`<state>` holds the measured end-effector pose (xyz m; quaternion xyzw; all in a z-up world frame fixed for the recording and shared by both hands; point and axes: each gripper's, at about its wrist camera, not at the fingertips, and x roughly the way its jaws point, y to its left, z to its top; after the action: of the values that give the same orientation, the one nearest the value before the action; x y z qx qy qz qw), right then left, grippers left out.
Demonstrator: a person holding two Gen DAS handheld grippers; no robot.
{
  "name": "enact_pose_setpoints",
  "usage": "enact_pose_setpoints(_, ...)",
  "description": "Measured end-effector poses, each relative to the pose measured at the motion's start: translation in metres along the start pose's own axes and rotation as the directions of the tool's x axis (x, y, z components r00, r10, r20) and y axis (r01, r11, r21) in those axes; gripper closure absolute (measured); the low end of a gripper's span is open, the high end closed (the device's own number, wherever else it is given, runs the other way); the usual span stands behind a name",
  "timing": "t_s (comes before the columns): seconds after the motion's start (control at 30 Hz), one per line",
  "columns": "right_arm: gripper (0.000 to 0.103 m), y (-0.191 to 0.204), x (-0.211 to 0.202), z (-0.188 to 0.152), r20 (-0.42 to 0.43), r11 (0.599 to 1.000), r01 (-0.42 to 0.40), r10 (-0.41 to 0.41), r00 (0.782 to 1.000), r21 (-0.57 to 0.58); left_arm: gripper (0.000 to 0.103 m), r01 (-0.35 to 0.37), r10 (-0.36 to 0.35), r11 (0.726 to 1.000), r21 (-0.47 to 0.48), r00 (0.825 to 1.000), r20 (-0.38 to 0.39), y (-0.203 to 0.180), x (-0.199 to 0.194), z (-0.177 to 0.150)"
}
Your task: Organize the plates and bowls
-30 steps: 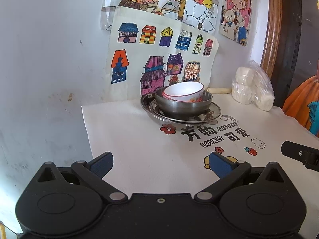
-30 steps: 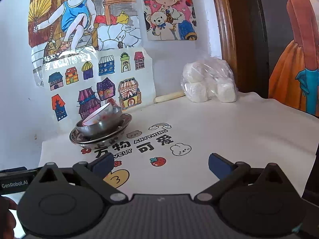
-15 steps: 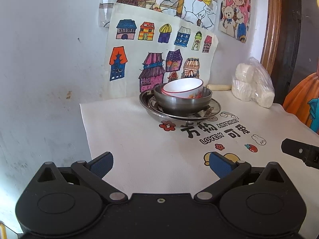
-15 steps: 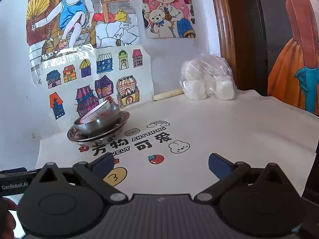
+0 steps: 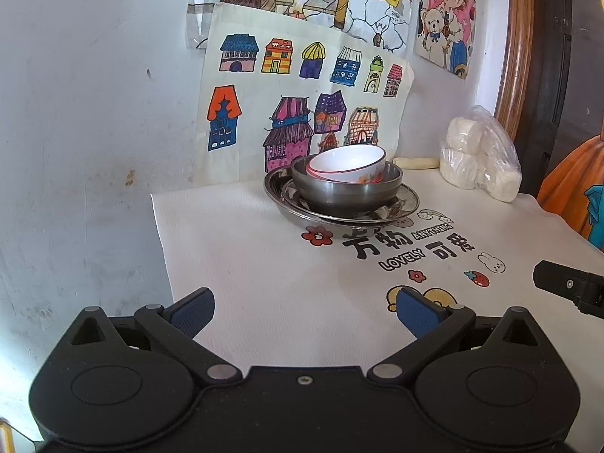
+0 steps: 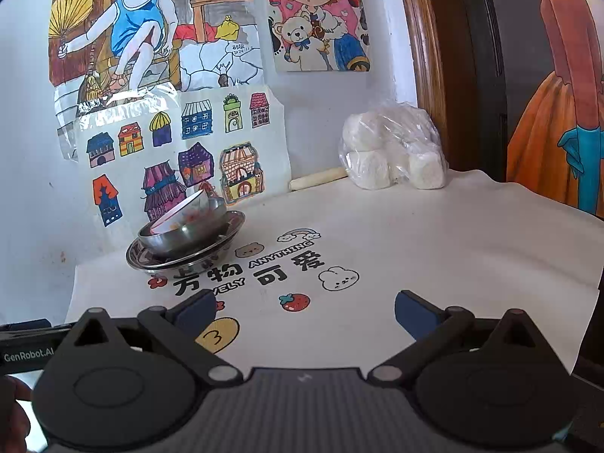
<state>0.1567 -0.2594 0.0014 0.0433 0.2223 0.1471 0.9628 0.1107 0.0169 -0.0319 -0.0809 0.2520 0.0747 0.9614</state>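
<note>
both hand-held grippers, left [image 5: 304, 309] & right [image 6: 305, 307], released w/ nothing held, well short of stack: white bowl [image 5: 347, 162] tilted in steel bowl [image 5: 345, 192] on plate [image 5: 407, 204] near wall drawings; stacking looks done, maybe straighten bowl next.

Glossy ceramic bowl [image 5: 349, 164] in shiny metal bowl [image 5: 345, 190] and plate [image 5: 404, 204]; matt tablecloth [image 5: 264, 264]

Table covered by a white cloth [image 5: 241, 249] printed with black characters, "LOVELY ANYTHING", flowers, a strawberry and a rabbit. Directly on it, near the wall: one shallow round stainless-steel plate [image 5: 406, 204] bearing stacked bowls; one clear plastic bag of white rolls [image 5: 477, 160] at the far right corner; one pale cylindrical stick [image 5: 415, 162] lying against the wall between plate and bag.
</note>
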Motion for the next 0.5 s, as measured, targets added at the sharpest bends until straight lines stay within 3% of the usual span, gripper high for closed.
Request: enact_pose_setpoints(0.5, 0.000, -0.0003, 0.0005, 0.0006, -0.002, 1.000, 0.000, 0.000, 1.000, 0.001, 0.001, -0.003, 0.003, 1.000, -0.008, 1.000, -0.014, 0.0002, 0.0025, -0.0011)
